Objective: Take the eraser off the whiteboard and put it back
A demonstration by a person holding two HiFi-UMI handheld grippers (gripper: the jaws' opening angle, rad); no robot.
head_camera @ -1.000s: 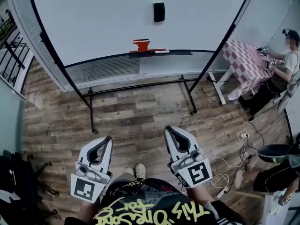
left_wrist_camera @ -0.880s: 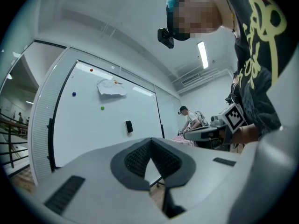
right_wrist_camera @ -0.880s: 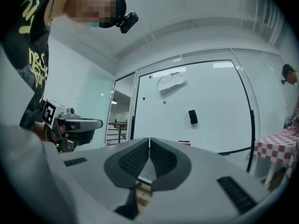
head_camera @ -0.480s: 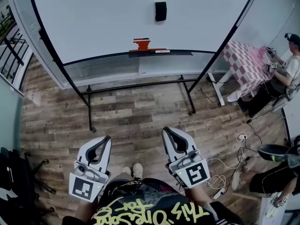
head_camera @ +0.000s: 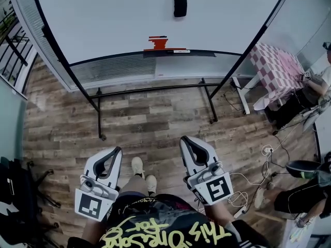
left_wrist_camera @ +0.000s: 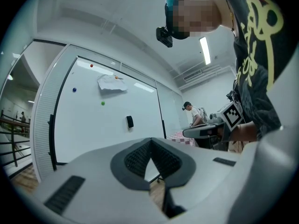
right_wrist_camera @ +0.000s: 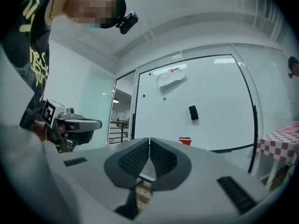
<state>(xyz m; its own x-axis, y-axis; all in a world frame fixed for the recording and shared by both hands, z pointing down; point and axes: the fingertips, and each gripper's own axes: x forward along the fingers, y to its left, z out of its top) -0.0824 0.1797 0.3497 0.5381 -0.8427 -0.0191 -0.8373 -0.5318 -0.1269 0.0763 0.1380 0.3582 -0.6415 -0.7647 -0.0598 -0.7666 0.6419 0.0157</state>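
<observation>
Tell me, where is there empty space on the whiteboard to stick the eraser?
Bare whiteboard lies left of the eraser, and between it and the tray. Crowded: the red thing on the tray and the paper up top.

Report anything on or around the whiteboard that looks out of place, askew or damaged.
A sheet of paper high on the whiteboard is crumpled rather than flat. Loose white cables sprawl over the wooden floor at the right. The eraser sits straight on the board. Nothing looks spilled or broken.
</observation>
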